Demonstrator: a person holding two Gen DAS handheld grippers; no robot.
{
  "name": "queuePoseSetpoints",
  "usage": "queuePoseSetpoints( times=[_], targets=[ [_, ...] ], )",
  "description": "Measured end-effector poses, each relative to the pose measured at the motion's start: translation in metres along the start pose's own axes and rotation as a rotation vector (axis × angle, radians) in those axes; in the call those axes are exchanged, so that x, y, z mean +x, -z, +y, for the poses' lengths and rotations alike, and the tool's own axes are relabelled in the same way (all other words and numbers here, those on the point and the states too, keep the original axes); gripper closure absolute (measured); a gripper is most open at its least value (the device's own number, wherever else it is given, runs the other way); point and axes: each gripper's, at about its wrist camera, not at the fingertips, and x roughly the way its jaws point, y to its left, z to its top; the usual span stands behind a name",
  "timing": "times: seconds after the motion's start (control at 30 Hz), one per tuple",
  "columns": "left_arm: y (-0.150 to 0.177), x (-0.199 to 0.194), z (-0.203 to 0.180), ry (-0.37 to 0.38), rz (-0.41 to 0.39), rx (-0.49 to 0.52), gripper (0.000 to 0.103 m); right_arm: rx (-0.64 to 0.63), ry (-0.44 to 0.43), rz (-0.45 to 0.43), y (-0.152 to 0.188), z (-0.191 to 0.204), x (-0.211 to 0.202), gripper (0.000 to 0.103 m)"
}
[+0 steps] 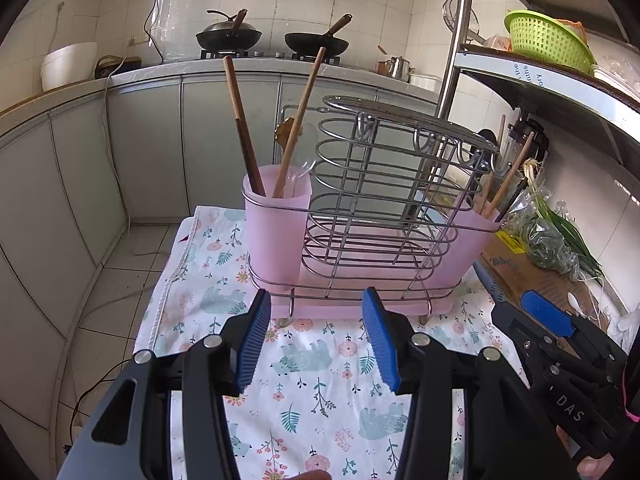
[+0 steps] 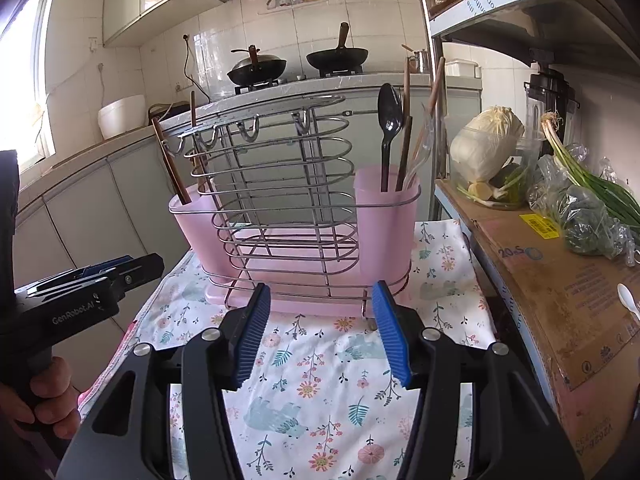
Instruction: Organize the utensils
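The left hand-held gripper [image 1: 316, 336] hangs over the near part of the table [image 1: 320, 400], its blue pads spread wide with nothing between them. The right hand-held gripper [image 2: 320, 330] is likewise spread and empty, just short of the rack's near base.

The wire rack [image 1: 384, 200] stands toward the table's far edge on the flowered cloth, with a pink cup at each end. The left cup [image 1: 276, 220] holds wooden chopsticks [image 1: 244, 128] and a clear spoon; the right cup [image 2: 386, 208] holds a black spoon [image 2: 389, 136], more chopsticks and clear utensils. A small white spoon [image 2: 627, 300] lies on the cardboard box [image 2: 560, 280] beyond the table's right edge, seemingly still unsorted.

The step in hand looks like choosing the next utensil. If it is the white spoon, the right gripper is the nearer one; approaching along the handle and closing across its narrow part should keep it from skidding on the cardboard. Any piece drawn from a cup is best pinched high on the shaft and pulled straight up, clear of the wire hooks [image 2: 248, 132], since a slanted pull could tip the light rack.
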Motion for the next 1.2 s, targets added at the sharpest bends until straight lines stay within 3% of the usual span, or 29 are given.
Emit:
queuePoseSetpoints(
  times=[1.2],
  targets=[
    [0.0007, 0.0025, -0.0015, 0.003, 0.001, 0.004, 0.056, -0.025, 0.005, 0.012, -0.0015, 0.0038, 0.0032, 0.049]
  ],
)
